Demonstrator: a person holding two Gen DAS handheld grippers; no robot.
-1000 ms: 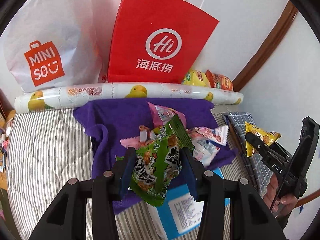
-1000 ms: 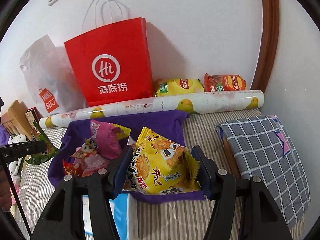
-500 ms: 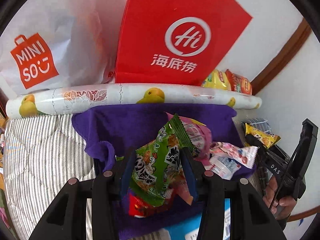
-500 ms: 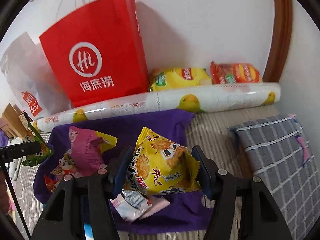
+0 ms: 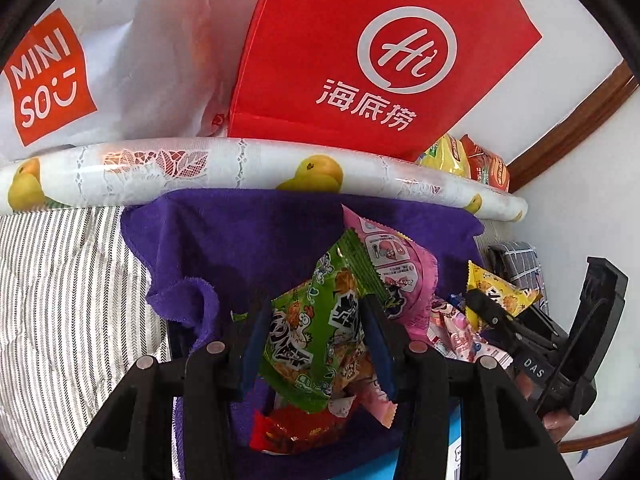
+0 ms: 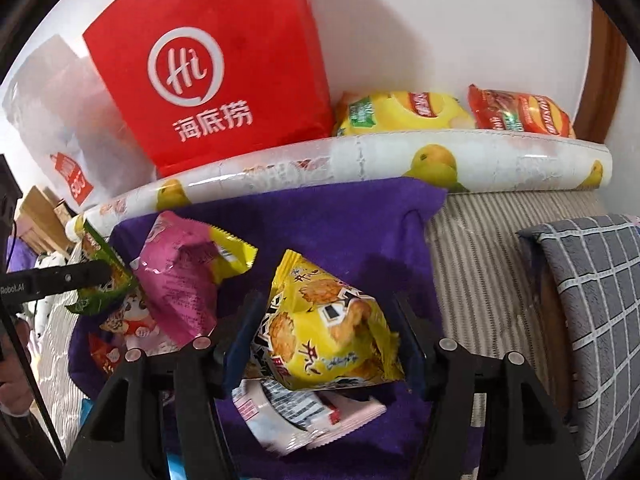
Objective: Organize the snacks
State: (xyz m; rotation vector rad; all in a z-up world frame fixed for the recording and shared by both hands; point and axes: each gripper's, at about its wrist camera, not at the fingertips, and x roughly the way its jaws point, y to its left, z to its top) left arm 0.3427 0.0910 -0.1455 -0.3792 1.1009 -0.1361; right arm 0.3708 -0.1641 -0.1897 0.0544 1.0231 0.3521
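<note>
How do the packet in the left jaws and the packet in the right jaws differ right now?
The green packet sits in the left gripper; the yellow packet sits in the right gripper. The green packet looks flatter and crumpled, the yellow packet puffed and fuller. The green one shows a cartoon chicken, the yellow one round crackers. Both hang over the purple cloth and its snack pile.

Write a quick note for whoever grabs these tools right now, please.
Left claw: shut on green snack packet, above the purple cloth.
Right claw: shut on yellow snack packet, jaws just eased slightly wider; also over the cloth.
Pink packet and other loose snacks lie on the cloth; red bag stands behind.
Done: two packets picked up. To do: set both down, sort the rest.
</note>
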